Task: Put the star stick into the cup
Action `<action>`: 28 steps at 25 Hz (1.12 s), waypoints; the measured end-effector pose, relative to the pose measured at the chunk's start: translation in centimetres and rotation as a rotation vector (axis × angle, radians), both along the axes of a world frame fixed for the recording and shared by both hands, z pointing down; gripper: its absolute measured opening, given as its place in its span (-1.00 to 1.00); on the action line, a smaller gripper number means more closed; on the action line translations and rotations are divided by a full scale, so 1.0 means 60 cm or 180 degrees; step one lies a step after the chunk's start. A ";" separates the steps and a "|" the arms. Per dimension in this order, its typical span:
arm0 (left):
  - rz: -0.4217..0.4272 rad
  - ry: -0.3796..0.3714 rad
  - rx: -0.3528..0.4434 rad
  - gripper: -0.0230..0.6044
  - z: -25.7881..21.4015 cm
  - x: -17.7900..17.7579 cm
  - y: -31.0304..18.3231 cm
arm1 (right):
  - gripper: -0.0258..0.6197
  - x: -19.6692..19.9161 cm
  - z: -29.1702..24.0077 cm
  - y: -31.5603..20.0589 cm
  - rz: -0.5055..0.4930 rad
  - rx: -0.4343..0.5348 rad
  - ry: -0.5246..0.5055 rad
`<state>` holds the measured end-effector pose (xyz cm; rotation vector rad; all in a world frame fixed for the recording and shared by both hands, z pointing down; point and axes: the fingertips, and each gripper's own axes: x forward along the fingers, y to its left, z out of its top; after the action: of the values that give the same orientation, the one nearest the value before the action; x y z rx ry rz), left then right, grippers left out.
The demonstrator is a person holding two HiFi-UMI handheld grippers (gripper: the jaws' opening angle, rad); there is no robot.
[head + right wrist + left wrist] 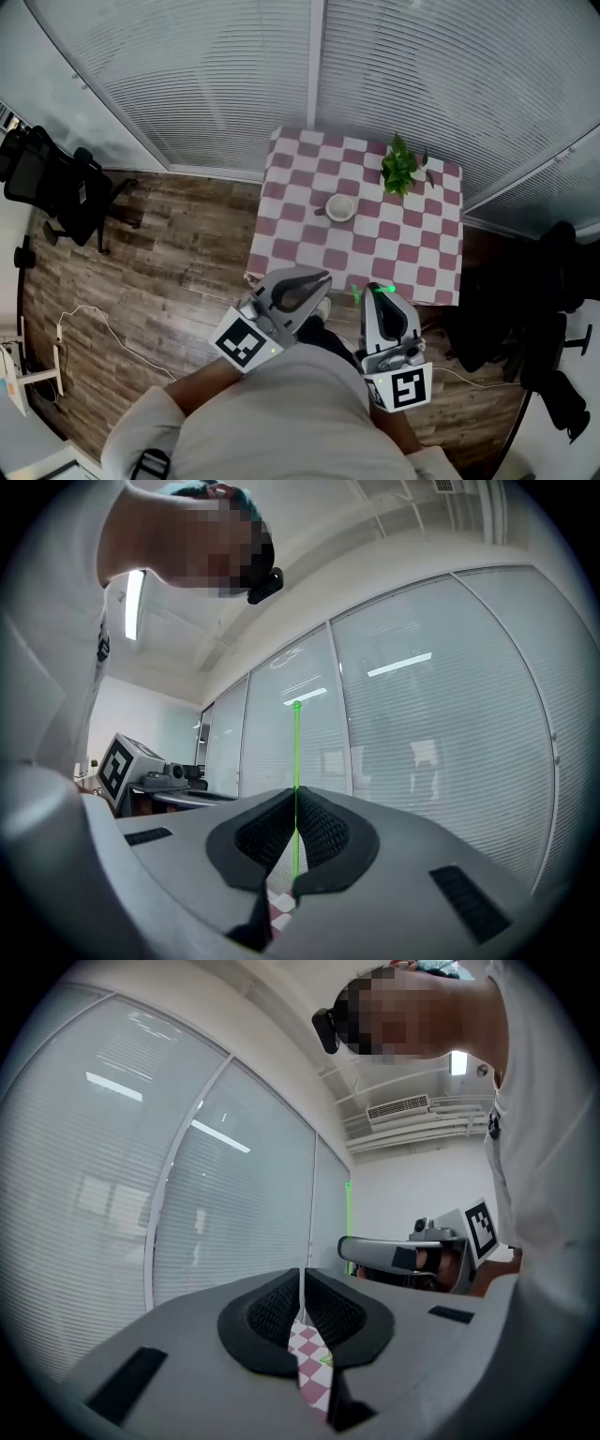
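Green stick (296,752) sat pinched in my right gripper (295,844); my left gripper (302,1309) was pressed together; cup (340,207) stood mid-frame.

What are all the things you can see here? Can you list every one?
table: one, red-and-white checked cloth, in front of the window blinds
cup: one, white, middle of the table
plant: one, green, far right corner of the table
star stick: one, green, standing upright in the right gripper
office chair: one, black, on the wooden floor at the left
window blinds: white, along the wall behind the table
dark furniture: at the right edge, too dark to name
person: one, light shirt, at the bottom of the head view
left gripper: one, grey, jaws shut, nothing in it
right gripper: one, grey, shut on the star stick
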<state>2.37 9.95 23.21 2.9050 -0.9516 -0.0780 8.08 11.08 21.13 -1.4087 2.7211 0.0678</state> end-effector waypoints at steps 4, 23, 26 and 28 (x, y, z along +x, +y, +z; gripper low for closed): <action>-0.0029 -0.0023 -0.0012 -0.79 0.003 0.019 -0.021 | -0.82 0.020 0.002 -0.022 -0.0032 -0.0004 -0.0025; -0.0049 -0.0138 -0.0066 -0.79 0.016 0.110 -0.116 | -0.82 0.109 0.013 -0.128 -0.0096 -0.0012 -0.0122; -0.0060 -0.0161 -0.0075 -0.78 0.018 0.118 -0.130 | -0.82 0.119 0.015 -0.144 -0.0101 -0.0036 -0.0120; -0.0079 -0.0166 -0.0093 -0.79 0.021 0.121 -0.140 | -0.82 0.124 0.017 -0.152 -0.0119 -0.0050 -0.0121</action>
<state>9.66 1.56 24.47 2.8823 -0.9885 0.0098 15.51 1.94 22.15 -1.3481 2.7218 0.0173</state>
